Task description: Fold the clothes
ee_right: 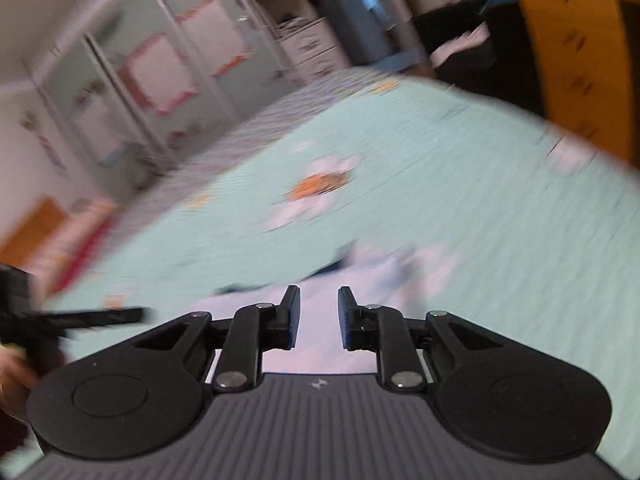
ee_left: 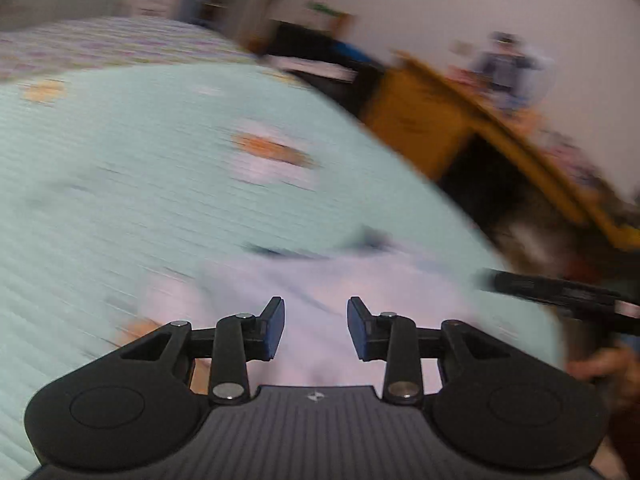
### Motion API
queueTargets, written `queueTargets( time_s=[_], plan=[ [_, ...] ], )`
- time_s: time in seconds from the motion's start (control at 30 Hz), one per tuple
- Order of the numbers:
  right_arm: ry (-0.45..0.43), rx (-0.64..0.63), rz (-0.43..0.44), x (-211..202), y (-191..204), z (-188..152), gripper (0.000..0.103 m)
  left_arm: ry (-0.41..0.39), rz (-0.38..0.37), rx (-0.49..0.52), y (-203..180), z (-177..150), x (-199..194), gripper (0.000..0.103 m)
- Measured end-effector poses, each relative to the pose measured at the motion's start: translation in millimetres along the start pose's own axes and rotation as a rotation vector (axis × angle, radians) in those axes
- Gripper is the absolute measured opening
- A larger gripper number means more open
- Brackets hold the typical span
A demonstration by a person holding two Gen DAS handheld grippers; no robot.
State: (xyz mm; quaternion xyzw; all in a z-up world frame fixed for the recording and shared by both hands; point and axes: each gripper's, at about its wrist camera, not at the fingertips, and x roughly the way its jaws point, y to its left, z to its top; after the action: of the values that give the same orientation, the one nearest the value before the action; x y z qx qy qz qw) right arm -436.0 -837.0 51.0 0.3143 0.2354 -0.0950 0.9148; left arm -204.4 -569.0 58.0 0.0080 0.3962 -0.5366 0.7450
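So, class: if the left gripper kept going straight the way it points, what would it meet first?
Most likely the pale garment lying on the mint bedspread. The left gripper is open with the cloth right ahead of its fingers, though blur makes depth uncertain.

Motion blur smears my whole view. I can't make out the pale garment (ee_left: 320,300) ahead, its edges lost. The flower print (ee_right: 316,188) on the bedspread (ee_right: 460,220) is a smudge.

The bedspread (ee_left: 120,184) is ribbed, matt mint cloth. The pale garment (ee_left: 320,280) looks soft and smooth. Matt black plastic forms the left gripper (ee_left: 316,328), with shiny metal rivets. The desk (ee_left: 424,120) is glossy yellow wood.
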Motion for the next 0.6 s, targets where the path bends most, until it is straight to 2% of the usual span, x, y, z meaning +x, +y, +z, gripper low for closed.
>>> queueTargets(
  time_s=[0.07,0.17,0.27,0.3,0.33,0.4,0.47,0.6],
  plan=[
    [0.021,-0.008,-0.019,0.3,12.8,-13.5,0.026,0.025,-0.003,-0.031,-19.2,-20.1,6.4,0.039],
    [0.047,-0.02,-0.103,13.9,22.0,-22.0,0.027,0.016,0.085,-0.061,-17.4,-30.4,12.5,0.037],
    [-0.009,-0.028,-0.133,19.9,13.3,-8.8,0.027,0.002,0.18,-0.09,-13.5,-39.2,18.3,0.037],
    [-0.027,-0.038,-0.155,23.8,8.4,-1.9,0.031,-0.002,0.211,-0.1,-12.2,-42.1,20.3,0.038],
    [-0.042,-0.053,-0.187,29.3,2.6,6.3,0.043,-0.029,0.242,-0.1,-6.0,-36.1,20.8,0.041],
    [-0.046,-0.049,-0.227,42.7,-16.3,16.6,0.052,-0.073,0.3,-0.151,17.1,-19.6,23.7,0.045],
    [-0.033,-0.012,-0.239,59.4,-36.0,26.3,0.052,-0.073,0.329,-0.182,36.1,-6.2,33.8,0.051],
    [-0.024,-0.001,-0.213,71.6,-42.8,31.4,0.051,-0.037,0.409,-0.181,62.3,13.6,60.2,0.051]
  ],
)
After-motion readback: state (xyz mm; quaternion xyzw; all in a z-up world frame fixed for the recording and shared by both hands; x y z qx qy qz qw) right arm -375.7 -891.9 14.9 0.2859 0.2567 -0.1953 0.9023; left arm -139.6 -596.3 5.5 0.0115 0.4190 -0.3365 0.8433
